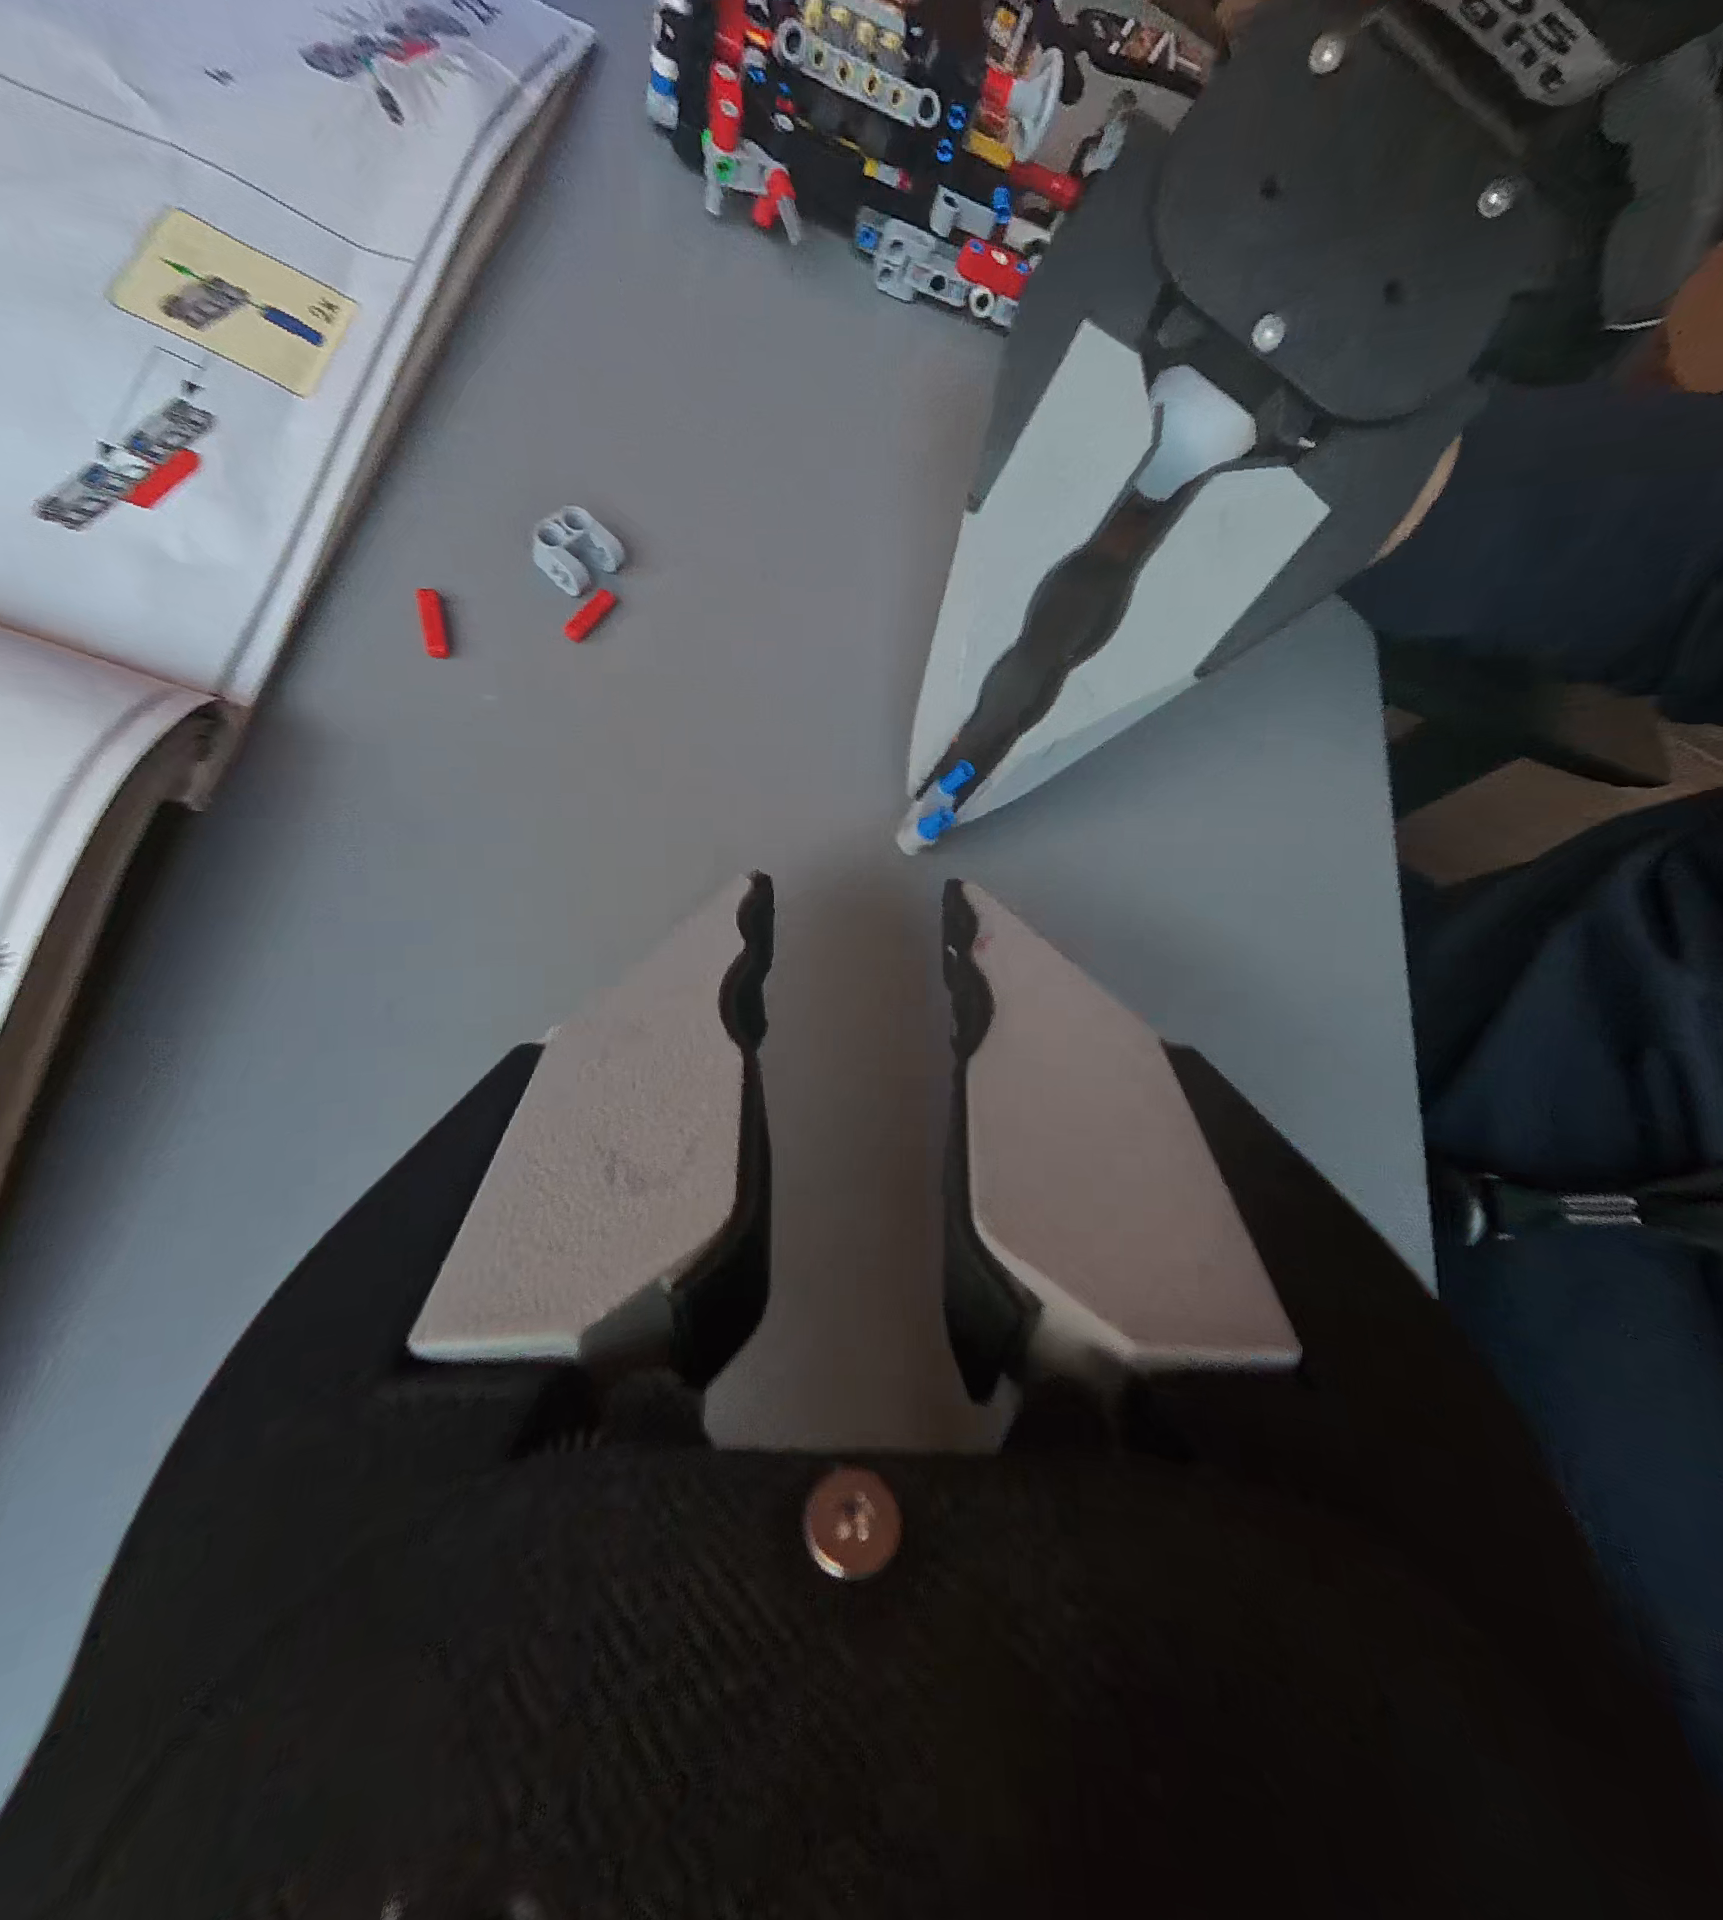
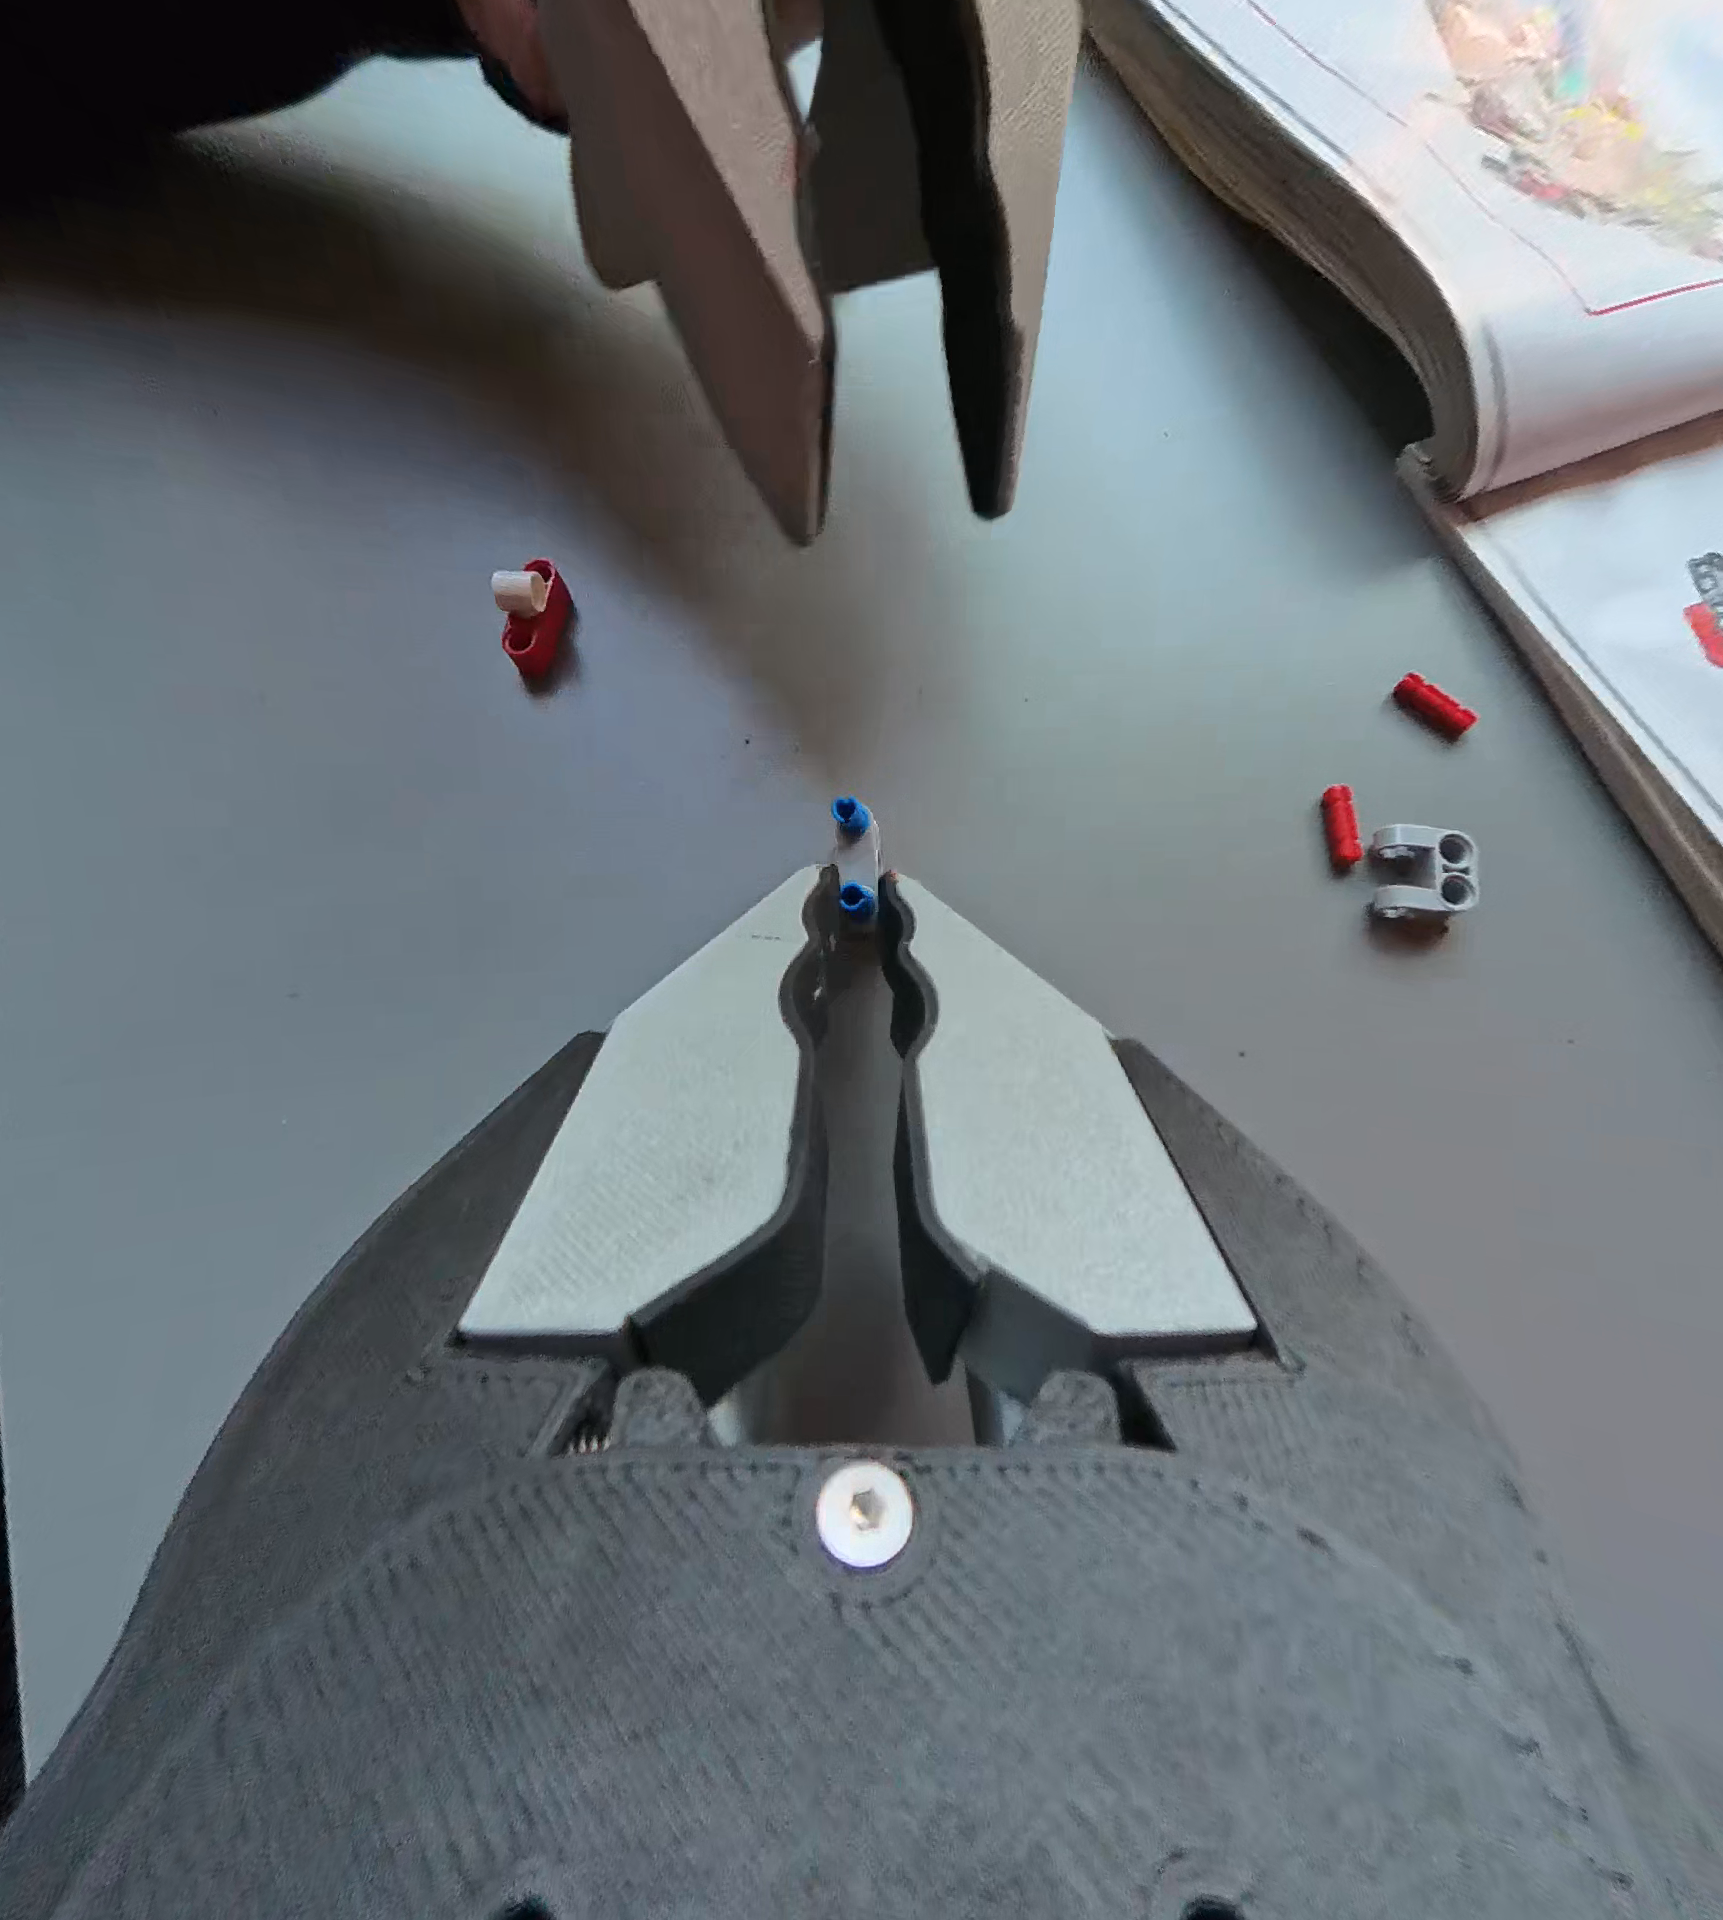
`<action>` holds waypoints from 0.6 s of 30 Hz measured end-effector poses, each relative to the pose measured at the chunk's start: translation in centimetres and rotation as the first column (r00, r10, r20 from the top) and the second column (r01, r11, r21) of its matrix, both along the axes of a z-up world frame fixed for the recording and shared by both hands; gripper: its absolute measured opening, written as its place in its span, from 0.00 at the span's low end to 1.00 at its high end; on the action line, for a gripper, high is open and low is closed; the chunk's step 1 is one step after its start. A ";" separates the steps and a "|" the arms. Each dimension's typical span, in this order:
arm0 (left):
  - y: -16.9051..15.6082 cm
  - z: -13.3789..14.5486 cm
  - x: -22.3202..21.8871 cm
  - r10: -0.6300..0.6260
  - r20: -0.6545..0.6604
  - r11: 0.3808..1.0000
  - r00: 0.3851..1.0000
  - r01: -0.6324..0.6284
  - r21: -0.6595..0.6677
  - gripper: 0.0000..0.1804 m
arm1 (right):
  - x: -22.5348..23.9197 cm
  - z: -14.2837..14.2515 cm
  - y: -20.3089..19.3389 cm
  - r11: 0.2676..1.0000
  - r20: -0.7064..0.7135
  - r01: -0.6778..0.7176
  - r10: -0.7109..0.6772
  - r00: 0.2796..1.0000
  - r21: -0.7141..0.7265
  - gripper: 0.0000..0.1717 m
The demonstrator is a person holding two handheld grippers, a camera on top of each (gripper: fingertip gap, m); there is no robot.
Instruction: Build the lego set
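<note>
My right gripper (image 2: 857,894) is shut on a small light-grey building-toy piece with two blue pins (image 2: 855,857), held at its fingertips above the grey table (image 2: 317,935). The same piece (image 1: 938,805) shows at the tip of the right gripper (image 1: 924,821) in the left wrist view. My left gripper (image 1: 857,894) is open and empty, its fingertips just short of that piece. It hangs at the top of the right wrist view (image 2: 898,520), jaws apart.
An open instruction booklet (image 1: 109,364) lies left. A multicoloured brick model (image 1: 867,135) stands at the back. Loose on the table: a grey connector (image 1: 576,545), two red pins (image 1: 433,621), (image 1: 589,615), and a red piece with a pale pin (image 2: 530,613). A person's dark sleeve (image 1: 1615,987) is at right. Across from one pair of fingers to the other is roughly 6 centimeters.
</note>
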State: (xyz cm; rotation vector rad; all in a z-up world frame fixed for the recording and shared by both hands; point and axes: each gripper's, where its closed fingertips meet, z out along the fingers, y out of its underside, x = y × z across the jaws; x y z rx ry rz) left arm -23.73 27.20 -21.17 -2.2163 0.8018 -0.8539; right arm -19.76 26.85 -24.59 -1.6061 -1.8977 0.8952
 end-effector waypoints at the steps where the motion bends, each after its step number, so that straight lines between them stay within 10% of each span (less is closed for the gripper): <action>1: 0.2 0.2 -0.2 0.016 0.001 1.000 1.000 -0.016 0.017 0.16 | 0.0 0.0 -0.1 1.000 0.000 -0.009 0.009 1.000 0.005 0.03; 18: -1.8 1.2 -2.0 0.006 -0.010 0.994 1.000 -0.005 0.113 0.12 | 0.5 0.7 -0.5 0.999 -0.041 -0.038 0.038 0.998 -0.011 0.03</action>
